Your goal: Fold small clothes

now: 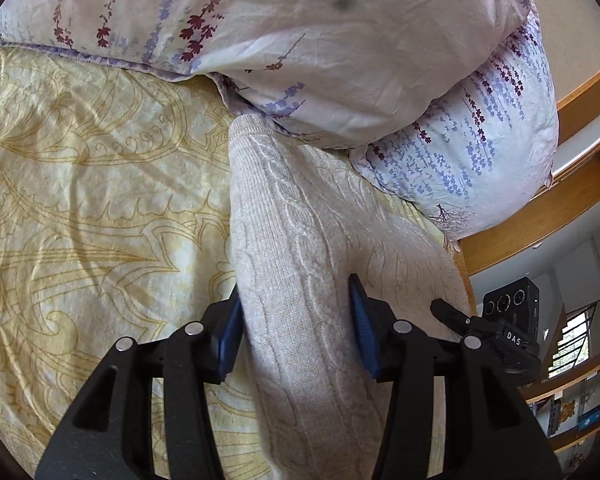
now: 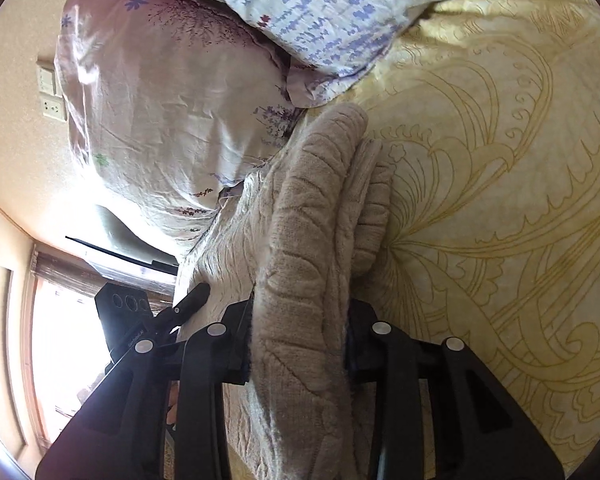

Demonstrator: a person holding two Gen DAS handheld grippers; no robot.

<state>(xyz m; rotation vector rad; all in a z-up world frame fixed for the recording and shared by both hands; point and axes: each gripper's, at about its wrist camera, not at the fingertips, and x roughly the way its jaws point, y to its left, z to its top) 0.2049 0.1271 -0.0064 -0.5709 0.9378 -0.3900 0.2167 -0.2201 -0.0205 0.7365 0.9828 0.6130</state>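
A beige cable-knit sweater [image 1: 300,240] lies on a yellow patterned bedsheet [image 1: 80,180], its far end against the pillows. My left gripper [image 1: 296,312] is closed around a thick fold of it; the blue pads [image 1: 230,332] press both sides. In the right wrist view the sweater [image 2: 304,220] shows folded layers and a ribbed cuff. My right gripper [image 2: 298,336] is shut on its bunched edge. The other gripper shows at the edge of each view [image 1: 508,320] [image 2: 128,320].
Floral pillows [image 1: 340,40] [image 2: 172,100] lie stacked at the head of the bed, touching the sweater. Wooden shelving [image 1: 572,380] stands off the bed's side. A wall with switches [image 2: 50,92] and a window [image 2: 60,340] lie beyond. The sheet [image 2: 500,200] extends beside the sweater.
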